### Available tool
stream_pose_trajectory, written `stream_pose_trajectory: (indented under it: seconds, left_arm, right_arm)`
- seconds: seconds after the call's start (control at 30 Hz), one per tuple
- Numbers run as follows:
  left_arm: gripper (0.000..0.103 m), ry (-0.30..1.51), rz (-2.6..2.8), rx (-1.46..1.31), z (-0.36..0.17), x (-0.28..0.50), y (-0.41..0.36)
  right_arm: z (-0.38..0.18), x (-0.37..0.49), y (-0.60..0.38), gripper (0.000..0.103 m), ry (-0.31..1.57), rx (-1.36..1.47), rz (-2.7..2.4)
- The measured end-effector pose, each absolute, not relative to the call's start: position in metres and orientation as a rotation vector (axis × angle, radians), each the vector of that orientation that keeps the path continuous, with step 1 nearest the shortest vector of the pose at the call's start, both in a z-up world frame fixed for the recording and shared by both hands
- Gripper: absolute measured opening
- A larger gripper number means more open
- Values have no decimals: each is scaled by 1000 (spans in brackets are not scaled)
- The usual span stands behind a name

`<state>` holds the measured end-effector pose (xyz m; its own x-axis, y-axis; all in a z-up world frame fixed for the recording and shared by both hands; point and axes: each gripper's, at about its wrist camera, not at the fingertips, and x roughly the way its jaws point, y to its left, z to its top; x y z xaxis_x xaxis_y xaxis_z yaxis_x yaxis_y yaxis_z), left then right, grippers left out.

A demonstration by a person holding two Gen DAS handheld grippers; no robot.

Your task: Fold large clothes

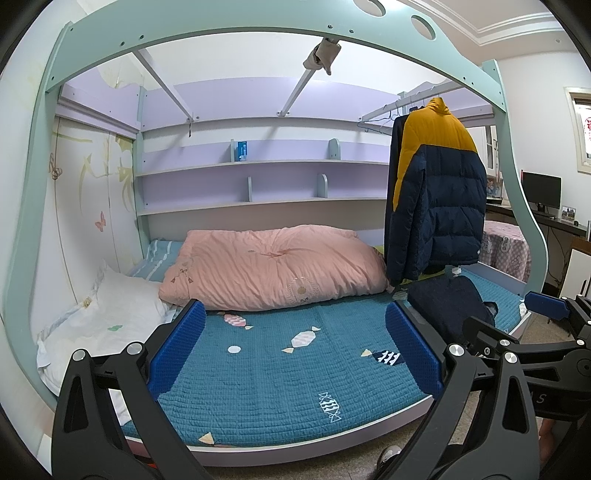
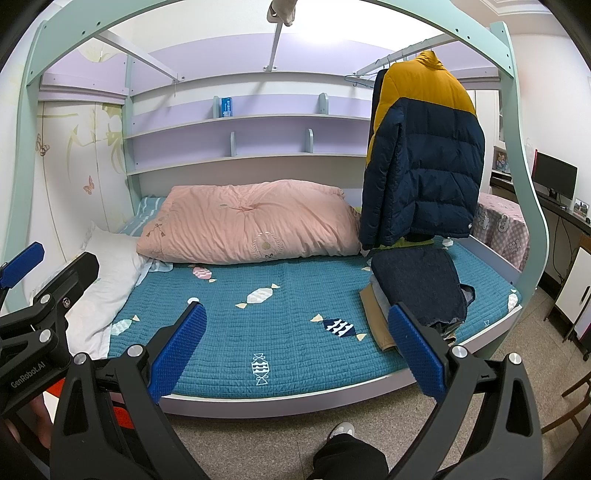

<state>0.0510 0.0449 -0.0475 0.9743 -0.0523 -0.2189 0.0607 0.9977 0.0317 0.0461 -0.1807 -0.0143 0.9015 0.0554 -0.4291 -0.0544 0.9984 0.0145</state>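
A navy and mustard puffer jacket (image 1: pixel 439 199) hangs on a hanger from the rail at the right of the bed; it also shows in the right wrist view (image 2: pixel 424 155). A stack of folded clothes with a dark navy piece on top (image 2: pixel 417 284) lies on the teal bedspread (image 2: pixel 280 317) below it, and shows in the left wrist view (image 1: pixel 443 302). My left gripper (image 1: pixel 295 339) is open and empty, held before the bed's front edge. My right gripper (image 2: pixel 295 339) is open and empty, to the right of the left one.
A pink duvet (image 1: pixel 273 269) lies folded at the back of the bed, a white pillow (image 1: pixel 107 317) at the left. The bunk frame (image 1: pixel 258 29) arches overhead. Shelves line the back wall. A desk with a monitor (image 2: pixel 554 177) stands at the right.
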Motion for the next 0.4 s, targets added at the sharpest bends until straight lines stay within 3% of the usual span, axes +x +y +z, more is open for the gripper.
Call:
stream_pose_trajectory:
  seconds: [0.4]
  left_arm:
    - [98, 222, -56, 37, -49, 52, 45]
  right_arm:
    - [-16, 48, -182, 95, 449, 5, 59]
